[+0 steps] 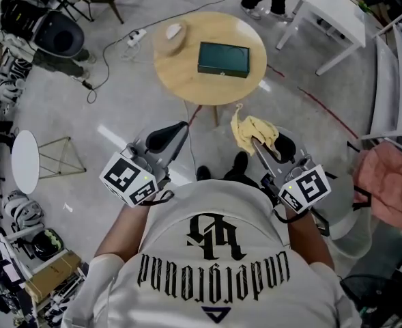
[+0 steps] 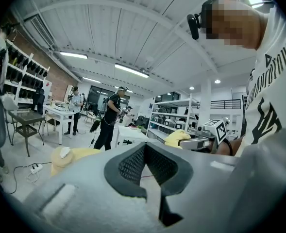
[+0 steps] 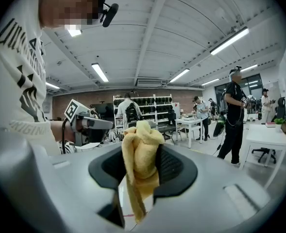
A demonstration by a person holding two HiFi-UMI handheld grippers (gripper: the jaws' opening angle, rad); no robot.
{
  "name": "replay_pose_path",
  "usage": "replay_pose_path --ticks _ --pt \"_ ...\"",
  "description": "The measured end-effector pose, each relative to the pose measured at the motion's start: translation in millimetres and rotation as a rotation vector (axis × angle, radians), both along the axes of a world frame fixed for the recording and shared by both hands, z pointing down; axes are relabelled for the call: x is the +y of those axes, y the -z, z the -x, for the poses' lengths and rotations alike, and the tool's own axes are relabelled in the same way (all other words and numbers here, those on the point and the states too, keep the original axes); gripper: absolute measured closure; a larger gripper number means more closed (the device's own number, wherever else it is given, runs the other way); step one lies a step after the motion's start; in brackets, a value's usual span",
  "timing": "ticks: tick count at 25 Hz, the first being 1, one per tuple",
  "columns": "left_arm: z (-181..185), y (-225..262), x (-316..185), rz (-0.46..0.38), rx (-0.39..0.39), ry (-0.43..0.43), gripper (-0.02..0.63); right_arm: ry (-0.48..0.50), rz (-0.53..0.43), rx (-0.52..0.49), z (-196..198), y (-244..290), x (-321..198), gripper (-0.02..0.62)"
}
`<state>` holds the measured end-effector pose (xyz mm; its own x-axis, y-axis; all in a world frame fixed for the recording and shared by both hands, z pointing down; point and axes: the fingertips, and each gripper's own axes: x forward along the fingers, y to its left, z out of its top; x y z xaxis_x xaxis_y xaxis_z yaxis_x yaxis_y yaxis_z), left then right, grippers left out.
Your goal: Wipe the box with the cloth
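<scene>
A dark green box [image 1: 223, 59] lies flat on a round wooden table [image 1: 180, 63], ahead of me in the head view. My right gripper [image 1: 256, 142] is shut on a crumpled yellow cloth [image 1: 254, 130], which bulges out past the jaws [image 3: 139, 154]. It hangs over the floor, short of the table's near edge. To its left, my left gripper [image 1: 179, 130] is shut with nothing in it, its tips pressed together [image 2: 145, 148]. The left gripper view shows the table [image 2: 79, 155] low at the left, and the right gripper's cloth [image 2: 177, 138] at the right.
A small white object [image 1: 174, 30] sits on the round table's left side. On the floor left of the table lie a cable and power strip [image 1: 136, 37]. There is a white table [image 1: 330, 9] at upper right, a small white round stand [image 1: 24, 159] at left, and people standing farther off [image 3: 235, 115].
</scene>
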<state>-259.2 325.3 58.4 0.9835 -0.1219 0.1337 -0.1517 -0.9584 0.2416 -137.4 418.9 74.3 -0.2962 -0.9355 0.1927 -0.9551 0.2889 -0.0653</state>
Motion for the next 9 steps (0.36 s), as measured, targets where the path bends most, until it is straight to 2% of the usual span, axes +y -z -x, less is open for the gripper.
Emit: replay_pose_path --ticks 9 --pt "-1.0 2.2 5.0 0.001 0.003 -0.014 0.598 -0.009 -0.004 0.001 2.1 3.2 3.6 0.454"
